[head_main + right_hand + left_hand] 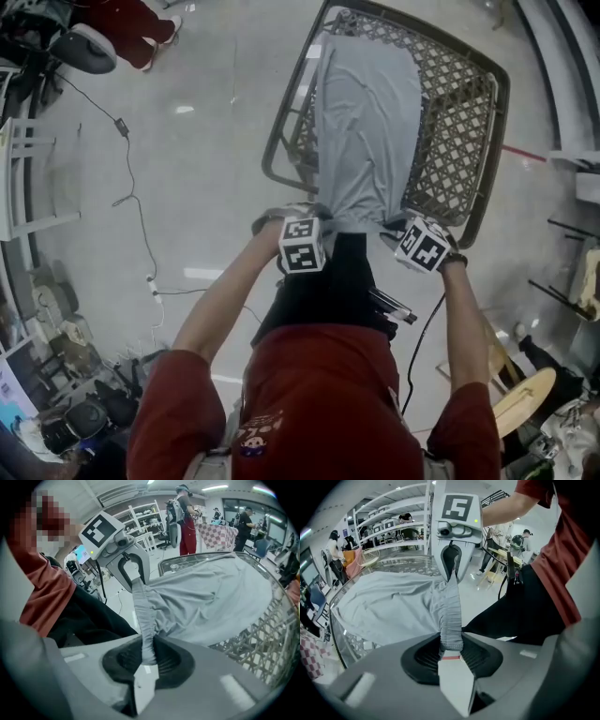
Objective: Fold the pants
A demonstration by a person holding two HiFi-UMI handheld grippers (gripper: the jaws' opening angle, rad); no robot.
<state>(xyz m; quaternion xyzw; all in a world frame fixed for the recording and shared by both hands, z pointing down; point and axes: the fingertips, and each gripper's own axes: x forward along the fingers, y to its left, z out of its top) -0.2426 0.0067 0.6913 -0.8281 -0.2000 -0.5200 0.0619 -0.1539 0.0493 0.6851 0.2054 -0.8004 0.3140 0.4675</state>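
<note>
The grey pants (366,122) lay spread flat over the top of a big lattice basket (473,103) that stood on the shiny floor (187,169). Their far end reached up toward the far rim. Their near end, the waistband (451,606), hung just past the near rim, close to the person in the red shirt (319,394). The left claw (451,644) was clenched on one end of that waistband, with a bunched strip of grey cloth pinched tight between its two jaws. The right claw (148,657) was clenched on the other end in the same way. The waistband ran like a thick rope from one claw across to the other, and the rest of the pants fanned out from it over the basket. Both claws sat side by side at the near rim, tipped downward, with the marker cubes on top. The person's arms reached down to them from both sides, and the person's black trousers (328,291) were right behind the claws.
</note>
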